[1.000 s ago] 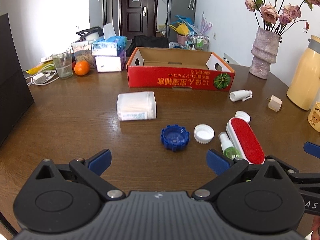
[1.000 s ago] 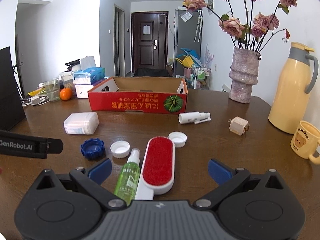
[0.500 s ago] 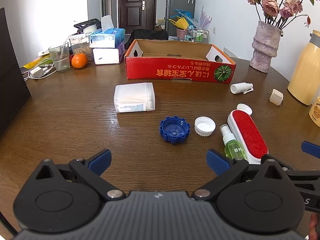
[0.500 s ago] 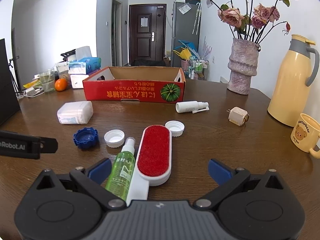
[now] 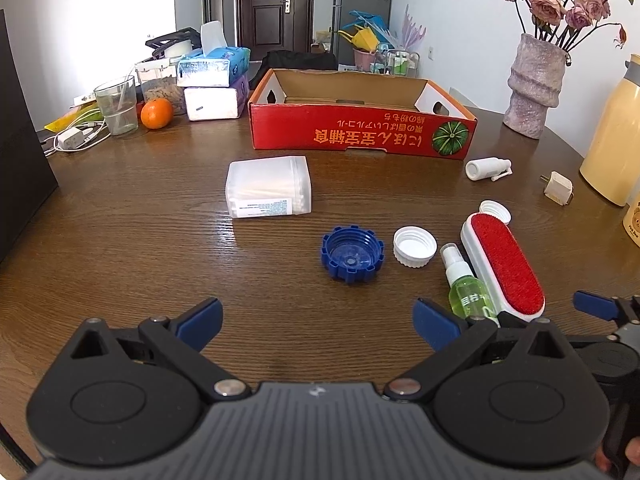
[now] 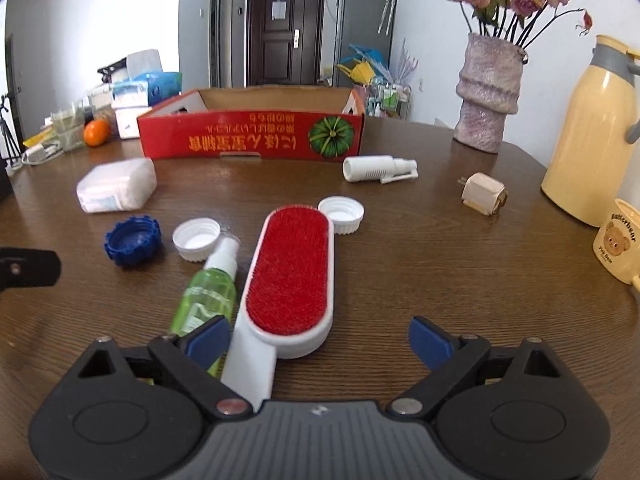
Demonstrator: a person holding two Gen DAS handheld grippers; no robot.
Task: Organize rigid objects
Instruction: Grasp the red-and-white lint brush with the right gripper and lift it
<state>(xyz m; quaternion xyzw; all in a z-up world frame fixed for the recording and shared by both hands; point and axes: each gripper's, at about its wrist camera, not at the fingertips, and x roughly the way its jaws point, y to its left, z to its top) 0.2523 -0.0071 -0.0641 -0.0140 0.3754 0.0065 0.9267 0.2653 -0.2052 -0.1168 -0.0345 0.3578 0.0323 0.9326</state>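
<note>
Reaching for the brush [image 6: 289, 276] is your likely first move, and your right gripper [image 6: 318, 336] is the nearer one: the brush lies at the lower centre of the right wrist frame, its white handle running down under the gripper's body beside the left finger. Its long axis runs up and away along the gripper's own line, tilted a little to the right, so the fingers would close across its width. Both fingers stand wide apart and hold nothing.

Your left gripper [image 5: 318, 320] is also wide and empty, hanging over bare bench [image 5: 140, 248]. From it the brush sits at the lower right of the frame, off to the side, with the blue cap [image 5: 352, 254] straight ahead at centre.

The right view shows the green bottle [image 6: 206, 292] lying just beside the brush, roughly parallel, partly behind the left finger; whether they touch, you cannot tell. The left view alone shows the inside of the box [image 5: 360, 136] at upper centre, which looks bare where visible.
</note>
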